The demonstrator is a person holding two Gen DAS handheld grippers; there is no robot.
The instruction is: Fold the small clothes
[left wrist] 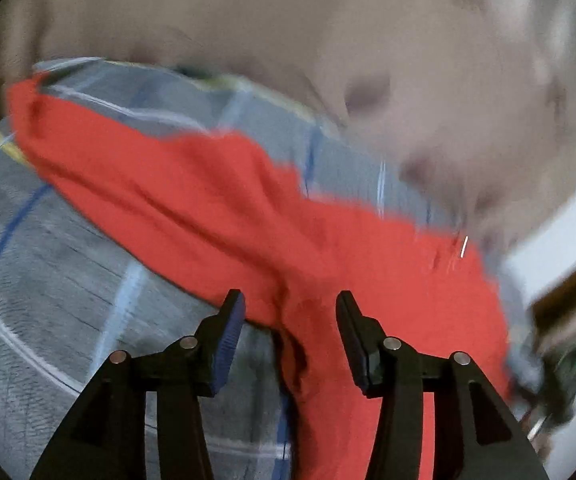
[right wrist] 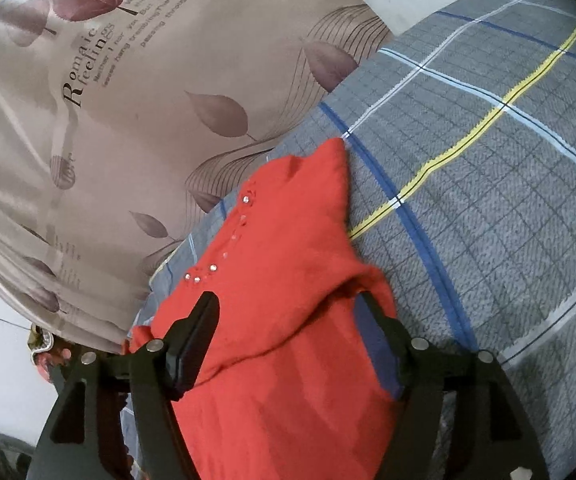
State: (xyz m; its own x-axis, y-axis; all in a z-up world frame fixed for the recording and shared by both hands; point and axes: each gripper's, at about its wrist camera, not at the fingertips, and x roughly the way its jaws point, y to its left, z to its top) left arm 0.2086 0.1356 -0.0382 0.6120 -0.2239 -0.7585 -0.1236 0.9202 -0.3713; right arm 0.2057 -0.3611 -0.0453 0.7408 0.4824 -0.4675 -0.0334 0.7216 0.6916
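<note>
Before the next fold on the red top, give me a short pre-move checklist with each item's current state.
1. Red top lies on the grey checked bedspread: ok.
2. Left gripper free of cloth: ok; its jaws stand apart, with a ridge of the top between them that the pads do not press.
3. Right gripper free of cloth: cannot tell; jaws apart, but fabric drapes over one finger.
4. Top flat enough to fold: not ok; it is bunched, with raised folds.
5. Left wrist view sharp enough to pick a grasp point: not ok; blurred.
6. Bare bedspread beside the top for laying a fold: ok.
</note>
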